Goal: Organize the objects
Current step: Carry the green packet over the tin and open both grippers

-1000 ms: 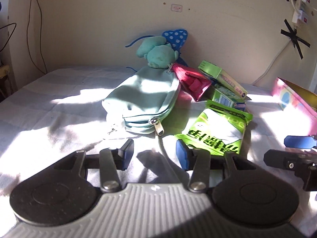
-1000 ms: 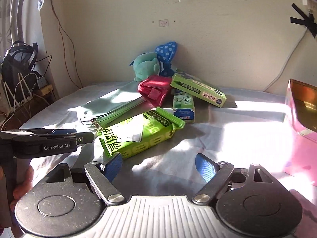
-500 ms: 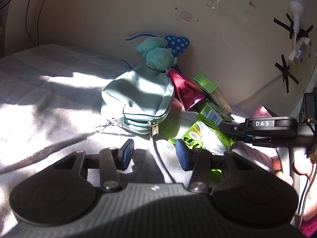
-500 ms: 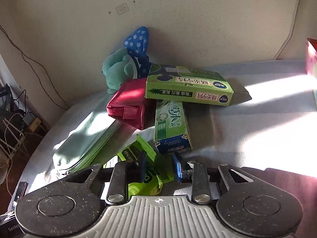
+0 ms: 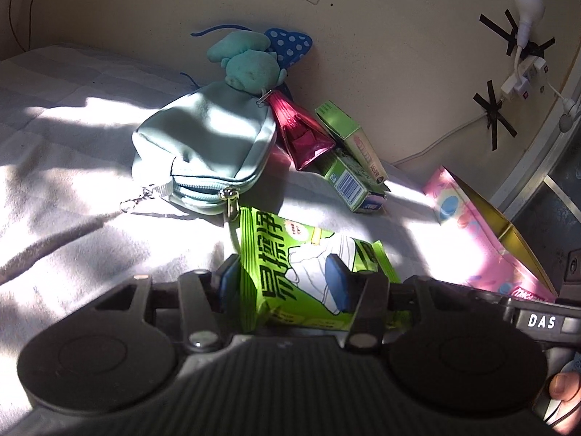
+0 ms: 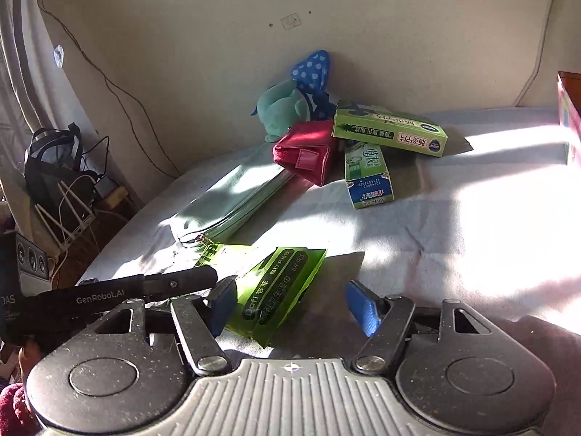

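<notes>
A green wet-wipes pack [image 5: 308, 265] stands tilted between the blue pads of my left gripper [image 5: 283, 281], which is shut on it. The same pack [image 6: 276, 290] shows in the right wrist view, lifted at one end, with the left gripper's finger [image 6: 170, 283] against it. My right gripper [image 6: 290, 305] is open just in front of the pack and holds nothing. A mint zip pouch [image 5: 207, 149], a teal plush toy [image 5: 250, 65], a red wallet [image 5: 301, 134] and two green boxes [image 5: 352, 167] lie by the wall.
A pink box [image 5: 479, 232] with a gold inside stands open at the right of the bed. Cables and a power strip [image 5: 519, 80] hang on the wall. A bag and wires [image 6: 61, 181] sit on the floor left of the bed edge.
My right gripper, shut on the wipes pack half a second ago, has opened and drawn back. My left gripper has moved right and closed on the pack.
</notes>
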A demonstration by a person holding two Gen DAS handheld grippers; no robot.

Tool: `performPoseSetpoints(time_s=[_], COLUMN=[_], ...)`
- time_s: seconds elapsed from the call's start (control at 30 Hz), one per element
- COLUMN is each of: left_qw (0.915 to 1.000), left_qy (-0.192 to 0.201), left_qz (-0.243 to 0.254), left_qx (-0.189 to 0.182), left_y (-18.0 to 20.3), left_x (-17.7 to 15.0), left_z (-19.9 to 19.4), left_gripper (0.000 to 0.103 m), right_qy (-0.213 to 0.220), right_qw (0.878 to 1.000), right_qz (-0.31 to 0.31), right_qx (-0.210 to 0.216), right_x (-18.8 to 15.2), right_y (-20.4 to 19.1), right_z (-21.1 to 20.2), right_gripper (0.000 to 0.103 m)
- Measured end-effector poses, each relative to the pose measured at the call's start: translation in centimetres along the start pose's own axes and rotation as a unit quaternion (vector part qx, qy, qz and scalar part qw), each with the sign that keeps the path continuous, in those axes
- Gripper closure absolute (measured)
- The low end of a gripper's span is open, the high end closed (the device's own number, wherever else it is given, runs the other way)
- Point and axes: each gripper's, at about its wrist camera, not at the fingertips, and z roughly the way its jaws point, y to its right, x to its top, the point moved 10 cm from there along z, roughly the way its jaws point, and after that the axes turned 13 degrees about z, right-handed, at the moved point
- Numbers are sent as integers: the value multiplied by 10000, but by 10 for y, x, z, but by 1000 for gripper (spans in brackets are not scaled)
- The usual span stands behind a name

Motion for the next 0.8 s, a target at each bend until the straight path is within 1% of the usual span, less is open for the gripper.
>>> performPoseSetpoints(time_s=[0.1,0.13,0.17,0.2,0.27,0.4,0.5,0.6,0.67,0.77,0.8], left_qw=[9999,9999,9998,9998,9995,9973,9924,9841,9769,9675,9650], left_qy=[-24,-36,-79,-92,-24,228,311,311,304,145,106], left_qz=[87,122,142,174,325,594,943,1386,1660,1841,1890], left_qx=[75,31,-102,-50,-14,-370,-721,-1063,-1308,-1729,-1817], left_y=[4,8,14,18,30,71,121,182,227,287,301], left_x=[-1,-1,-1,-1,5,33,54,68,74,76,75], left_z=[-1,-1,-1,-3,-8,-15,-6,12,29,57,64], left_gripper=[55,58,64,65,66,66,66,66,66,66,66], right_qy=[-249,-158,-155,-142,12,720,1303,1755,2018,2324,2396], right_qw=[9992,9983,9966,9961,9957,9925,9862,9774,9705,9599,9562], right_qz=[-307,-556,-799,-861,-909,-967,-931,-865,-775,-558,-497], right_qx=[28,-40,-115,-110,-173,-212,-431,-799,-1065,-1465,-1606], right_x=[-16,-19,-22,-23,-18,9,35,56,69,85,89], right_y=[-11,-15,-21,-25,-28,-20,-1,30,59,107,123], right_z=[14,15,18,17,10,-32,-74,-114,-144,-187,-199], right_gripper=[37,39,49,52,55,57,57,57,57,57,57])
